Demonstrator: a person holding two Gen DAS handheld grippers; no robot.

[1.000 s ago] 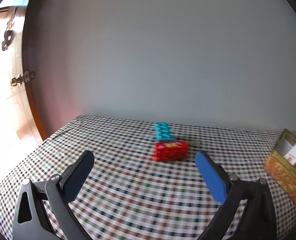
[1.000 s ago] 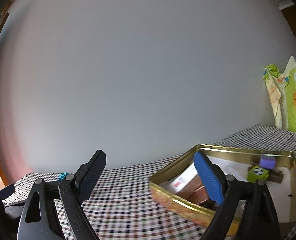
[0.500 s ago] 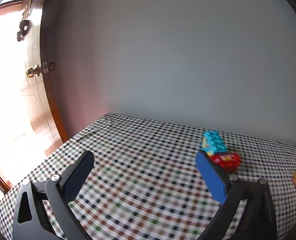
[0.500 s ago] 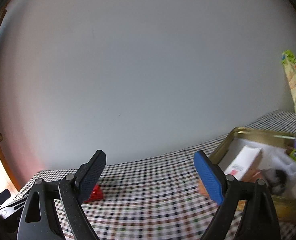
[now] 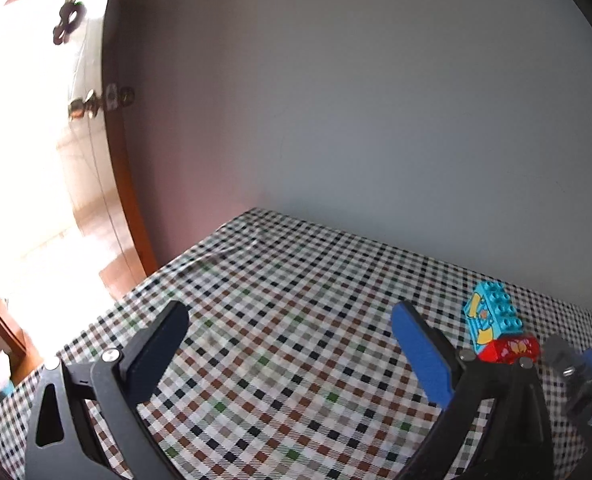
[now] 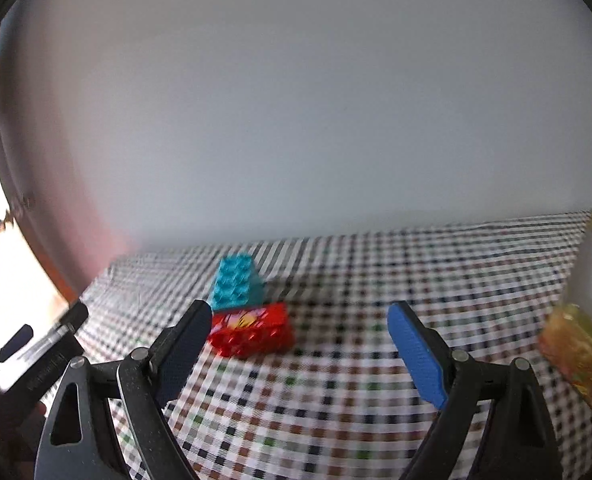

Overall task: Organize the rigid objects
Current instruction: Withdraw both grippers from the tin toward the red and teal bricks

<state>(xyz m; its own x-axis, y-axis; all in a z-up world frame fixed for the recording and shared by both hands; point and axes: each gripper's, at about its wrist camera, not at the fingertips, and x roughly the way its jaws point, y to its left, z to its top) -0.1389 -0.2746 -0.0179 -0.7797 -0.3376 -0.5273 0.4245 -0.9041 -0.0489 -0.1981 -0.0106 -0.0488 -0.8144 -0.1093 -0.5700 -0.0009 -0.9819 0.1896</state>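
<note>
Tablecloth (image 6: 376, 280) in a small check covers the table up to a pale wall (image 5: 376, 100). A wooden door (image 5: 123, 200) stands at the left. At the right edge of the right wrist view sits a gold tin (image 6: 576, 344), blurred. The left gripper (image 5: 291, 328) and the right gripper (image 6: 298, 324) both stand wide with nothing between their pads. A teal brick (image 6: 235, 284) lies touching a red brick (image 6: 251, 330) just ahead of the right gripper's left finger.
</note>
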